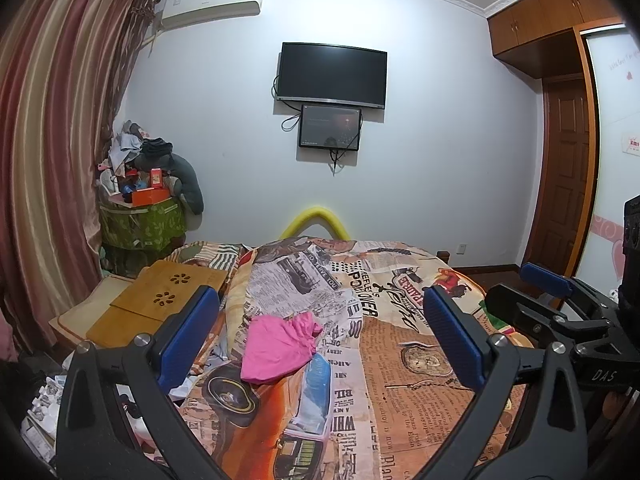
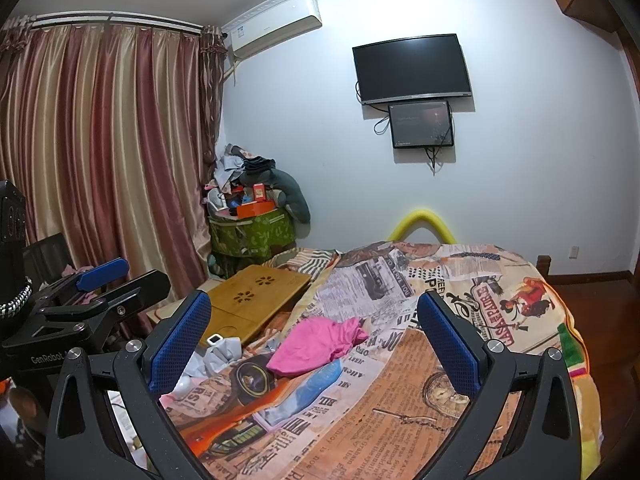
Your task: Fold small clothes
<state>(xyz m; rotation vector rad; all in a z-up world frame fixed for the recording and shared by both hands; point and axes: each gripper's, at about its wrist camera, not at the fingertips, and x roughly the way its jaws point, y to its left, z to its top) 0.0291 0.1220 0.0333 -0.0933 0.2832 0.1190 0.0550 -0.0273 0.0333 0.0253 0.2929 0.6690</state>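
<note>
A small pink garment point(image 1: 280, 346) lies crumpled on the newspaper-print bedspread point(image 1: 400, 360), left of the bed's middle. My left gripper point(image 1: 320, 320) hangs above the bed, open, with nothing between its blue pads, and the garment shows in the gap, lower left. In the right wrist view the same pink garment point(image 2: 318, 344) lies ahead, between the spread fingers of my right gripper point(image 2: 314, 320), which is open and empty too. The right gripper point(image 1: 548, 284) shows at the right edge of the left wrist view. The left gripper point(image 2: 104, 270) appears at the left of the right wrist view.
A bamboo lap desk point(image 2: 256, 300) rests on the bed's left side, with small white clutter point(image 2: 218, 350) beside it. A heaped green storage box point(image 2: 250, 232) stands in the corner by the curtains point(image 2: 100, 160). A TV point(image 1: 332, 74) hangs on the far wall; wardrobe and door point(image 1: 564, 176) at right.
</note>
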